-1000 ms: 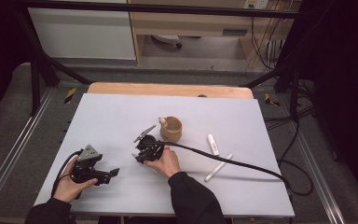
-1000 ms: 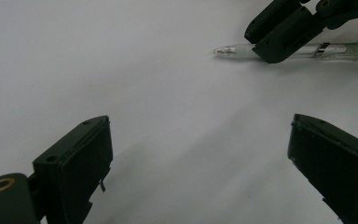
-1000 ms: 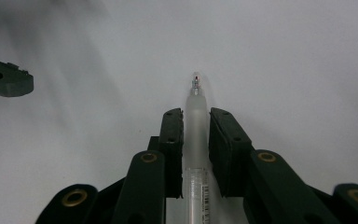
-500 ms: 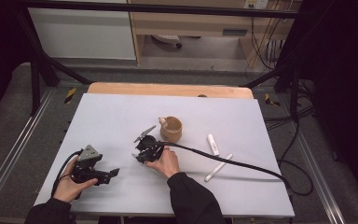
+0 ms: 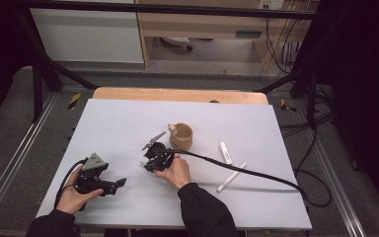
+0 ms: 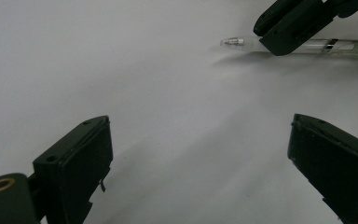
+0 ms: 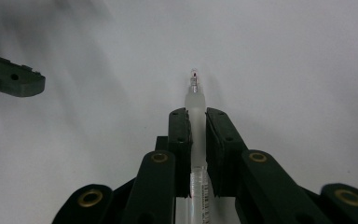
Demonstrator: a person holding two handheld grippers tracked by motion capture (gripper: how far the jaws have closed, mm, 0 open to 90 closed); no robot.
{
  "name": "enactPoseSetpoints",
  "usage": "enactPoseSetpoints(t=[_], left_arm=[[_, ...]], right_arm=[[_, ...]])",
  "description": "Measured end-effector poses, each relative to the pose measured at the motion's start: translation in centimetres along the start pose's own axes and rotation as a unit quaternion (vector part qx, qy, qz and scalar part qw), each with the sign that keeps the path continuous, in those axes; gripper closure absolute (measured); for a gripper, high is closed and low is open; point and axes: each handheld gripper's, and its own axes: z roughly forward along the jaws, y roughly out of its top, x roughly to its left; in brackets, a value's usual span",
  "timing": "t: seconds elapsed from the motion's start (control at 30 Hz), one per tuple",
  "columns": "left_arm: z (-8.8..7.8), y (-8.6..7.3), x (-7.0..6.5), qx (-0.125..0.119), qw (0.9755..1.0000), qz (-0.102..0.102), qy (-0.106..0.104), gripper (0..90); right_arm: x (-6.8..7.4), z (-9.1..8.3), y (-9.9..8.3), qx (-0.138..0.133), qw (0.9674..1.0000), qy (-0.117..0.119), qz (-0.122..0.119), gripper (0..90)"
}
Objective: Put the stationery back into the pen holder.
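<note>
Pen: a clear pen (image 7: 196, 105) lies flat on the grey counter (image 5: 128, 123), its tip pointing away from the right gripper (image 7: 196, 122) toward the person's left; low and flat, it calls for a pinch from both sides of the barrel.
Right gripper: its 2 fingers (image 7: 179, 140) are clamped on the barrel, having just drawn in a little further, with the pen between them. The grip sits behind the tip, so the writing end stays free.
Left gripper: it (image 5: 120, 183) rests on the counter in the left hand (image 5: 71, 195), well apart from the pen, fingers (image 6: 74, 168) spread wide with nothing between them; it looks parked, waiting its turn.
Cup: a tan cup (image 5: 181, 137) stands just beyond the right gripper, something pale at its rim that is too small to tell; probably where pens belong.
Other things: 2 white sticks (image 5: 225, 152) lie to the right of the cup, apart from both hands.
Obstacles: the right gripper's black cable (image 5: 237, 168) trails across the counter and could drag. The counter between pen and cup is bare.
</note>
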Motion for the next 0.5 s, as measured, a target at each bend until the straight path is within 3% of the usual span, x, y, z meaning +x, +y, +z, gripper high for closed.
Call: enactPoseSetpoints(t=[0.17,0.5], left_arm=[[0.0,0.0,0.0,0.0,1.0,0.0,-0.001,6.6],[0.0,0.0,-0.1,-0.002,1.0,-0.001,-0.001,6.6]], right_arm=[[0.1,-0.7,0.2,-0.004,1.0,0.002,0.0,81.0],[0.6,-2.6,0.6,-0.035,0.9993,-0.004,-0.007,81.0]])
